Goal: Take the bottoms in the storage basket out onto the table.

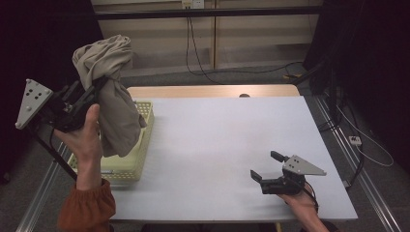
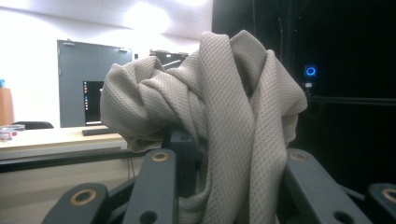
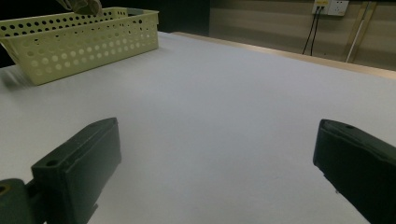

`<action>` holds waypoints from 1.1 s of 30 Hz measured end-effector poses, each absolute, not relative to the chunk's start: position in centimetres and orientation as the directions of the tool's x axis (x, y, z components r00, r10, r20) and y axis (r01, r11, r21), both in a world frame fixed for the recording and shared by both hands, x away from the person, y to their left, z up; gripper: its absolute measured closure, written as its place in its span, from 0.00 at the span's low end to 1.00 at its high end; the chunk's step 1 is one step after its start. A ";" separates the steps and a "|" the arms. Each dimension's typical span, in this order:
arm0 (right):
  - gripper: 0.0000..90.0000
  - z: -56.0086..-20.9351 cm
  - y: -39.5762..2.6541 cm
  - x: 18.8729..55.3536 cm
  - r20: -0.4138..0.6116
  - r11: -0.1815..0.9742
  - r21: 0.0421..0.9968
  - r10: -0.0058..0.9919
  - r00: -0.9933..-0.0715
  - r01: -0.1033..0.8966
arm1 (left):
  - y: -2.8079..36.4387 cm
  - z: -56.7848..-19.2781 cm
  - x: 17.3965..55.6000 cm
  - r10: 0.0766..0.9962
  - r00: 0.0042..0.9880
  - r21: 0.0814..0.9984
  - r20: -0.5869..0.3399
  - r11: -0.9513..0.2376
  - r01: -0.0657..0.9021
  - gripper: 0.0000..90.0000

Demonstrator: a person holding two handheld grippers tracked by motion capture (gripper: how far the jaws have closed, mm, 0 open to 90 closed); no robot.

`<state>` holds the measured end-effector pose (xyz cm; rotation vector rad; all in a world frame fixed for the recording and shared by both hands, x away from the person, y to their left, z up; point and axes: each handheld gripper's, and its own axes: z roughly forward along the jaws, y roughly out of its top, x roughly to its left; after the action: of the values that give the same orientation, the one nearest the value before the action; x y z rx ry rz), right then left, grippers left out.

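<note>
A bunched beige cloth (image 1: 112, 92) hangs from my left gripper (image 1: 94, 89), which is held high over the pale yellow perforated basket (image 1: 140, 159) at the table's left. The gripper is shut on the cloth. In the left gripper view the knit fabric (image 2: 219, 121) fills the space between the jaws and drapes over them. The cloth's lower end dangles down into the basket. My right gripper (image 1: 267, 166) rests low on the white table (image 1: 217, 145) at the front right, open with nothing between its fingers. In the right gripper view the basket (image 3: 79, 44) stands at the far left, a bit of cloth (image 3: 84, 5) above it.
A wooden strip (image 1: 212, 91) runs along the table's far edge. Cables (image 1: 203, 58) trail over the floor behind. Metal rails (image 1: 358, 183) flank the table on both sides.
</note>
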<state>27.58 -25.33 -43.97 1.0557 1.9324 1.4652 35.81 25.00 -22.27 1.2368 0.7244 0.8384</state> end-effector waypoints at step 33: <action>0.01 -43.9 -25.3 27.5 0.068 0.123 0.952 0.809 -0.584 0.281 | 18.1 -23.7 37.8 0.756 0.650 0.991 -0.073 0.128 -0.038 0.77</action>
<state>27.51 -25.33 -43.94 1.0502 1.9335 1.4719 37.84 18.09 -23.73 1.3295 0.6773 0.6464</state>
